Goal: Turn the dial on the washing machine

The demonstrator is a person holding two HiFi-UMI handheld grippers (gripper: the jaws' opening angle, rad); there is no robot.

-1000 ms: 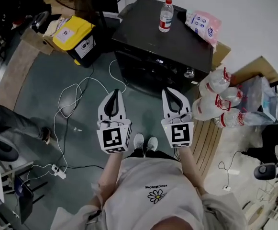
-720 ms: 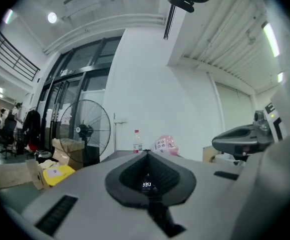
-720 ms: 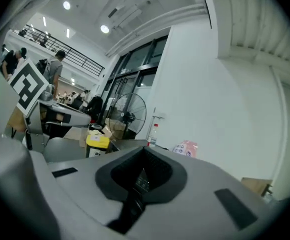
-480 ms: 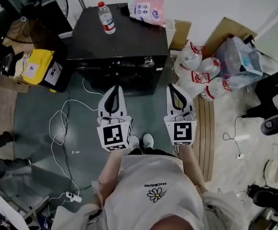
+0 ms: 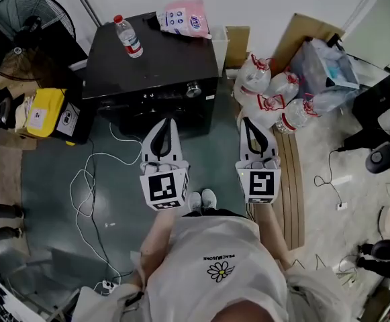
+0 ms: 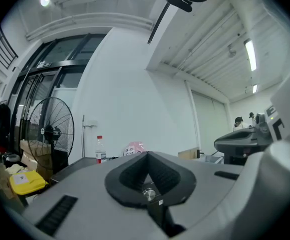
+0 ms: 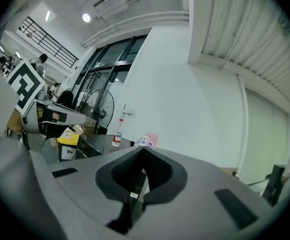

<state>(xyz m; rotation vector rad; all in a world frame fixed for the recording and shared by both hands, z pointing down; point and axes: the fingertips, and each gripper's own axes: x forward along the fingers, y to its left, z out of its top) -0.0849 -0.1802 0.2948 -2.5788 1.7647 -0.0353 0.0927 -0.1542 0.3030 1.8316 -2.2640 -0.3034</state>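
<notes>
The dial [image 5: 193,89] sits at the right end of the washing machine's [image 5: 151,72] front panel, whose other markings are too dim to read. The left tongs [image 5: 164,122] and right tongs [image 5: 250,121] are both clenched on nothing, in front of the machine. On its top, the bottle's [image 5: 128,37] label and the pink pack's [image 5: 181,20] print are too small to read.
</notes>
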